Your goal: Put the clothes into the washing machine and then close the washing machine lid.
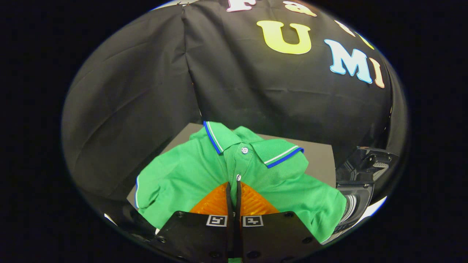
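Black cloth is hanging all round the booth, w/ a grey platform (321,160) sitting in front of it at 12 o'clock from my gripper (233,188). I'm seeing the green polo shirt (190,171) lying draped over that platform, collar at 12 o'clock, sleeves spilling off toward 9 and 3.

Gripper's fingers are sitting pressed together, tips right at the button placket just below the collar. A thin fold of shirt fabric may be running between them, so I'm reading it as pinched on the shirt, but can't fully confirm from this angle.

Step in hand, as I'm judging it: grabbing the shirt, the first part of the job. Washing machine (356,193) is showing at about 3 o'clock, just beside the shirt's sleeve; whether its lid is up I can't tell.

Next move is calling for a lift clear of the platform, then a swing toward 3 o'clock over the drum opening.

Shirt's looking soft, lightly creased, green w/ blue-and-white collar trim and white buttons.
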Motion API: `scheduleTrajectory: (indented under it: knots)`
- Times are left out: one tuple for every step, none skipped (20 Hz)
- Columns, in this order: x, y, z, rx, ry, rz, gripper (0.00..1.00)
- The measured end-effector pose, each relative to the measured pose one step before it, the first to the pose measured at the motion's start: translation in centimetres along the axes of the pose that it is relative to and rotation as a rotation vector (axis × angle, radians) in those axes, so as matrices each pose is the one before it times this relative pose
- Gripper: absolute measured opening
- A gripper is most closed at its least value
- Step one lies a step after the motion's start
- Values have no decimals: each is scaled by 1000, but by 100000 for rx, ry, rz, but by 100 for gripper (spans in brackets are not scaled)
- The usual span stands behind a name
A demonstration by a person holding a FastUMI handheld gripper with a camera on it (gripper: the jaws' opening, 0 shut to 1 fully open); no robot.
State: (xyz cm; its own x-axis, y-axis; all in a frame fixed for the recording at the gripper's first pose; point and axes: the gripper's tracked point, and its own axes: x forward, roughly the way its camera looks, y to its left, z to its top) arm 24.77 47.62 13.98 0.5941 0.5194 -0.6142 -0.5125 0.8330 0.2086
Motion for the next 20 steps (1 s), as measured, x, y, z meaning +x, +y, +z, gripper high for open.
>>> scheduleTrajectory:
  knots:
    - [-769, -152, 715, -1080, -1858, 753, 1]
    - [-733, -332, 573, -1307, -1985, 430, 1]
    - [-787, -355, 580, -1164, -2173, 490, 2]
    - [-647, -254, 633, -784, -2112, 523, 2]
    - [-749, -424, 613, -312, -2108, 262, 1]
    - [-759, -559, 509, -178, -1671, -157, 1]
    - [-676, -615, 635, 584, -1613, -27, 1]
    - [-591, -545, 439, 734, -1177, 192, 1]
    - [-616, -594, 634, 676, -1483, -92, 1]
    - [-639, -797, 537, 329, -1447, -574, 1]
    - [-571, -898, 413, -323, -923, -926, 1]
    - [-577, -990, 304, -450, -868, -1231, 1]
    - [-546, -1002, 277, -19, -603, -989, 1]
    - [-368, -855, 34, 746, -529, -714, 1]
    - [-446, -958, 132, 1040, -380, -576, 1]
    - [-529, -1010, 243, 1010, -819, -848, 1]
    - [-410, -1176, 275, 633, -629, -1129, 1]
    - [-474, -1217, 215, 631, -610, -1214, 1]
    - [-465, -1244, 188, 777, -399, -1099, 1]
    - [-608, -1153, 263, 1157, -782, -1003, 1]
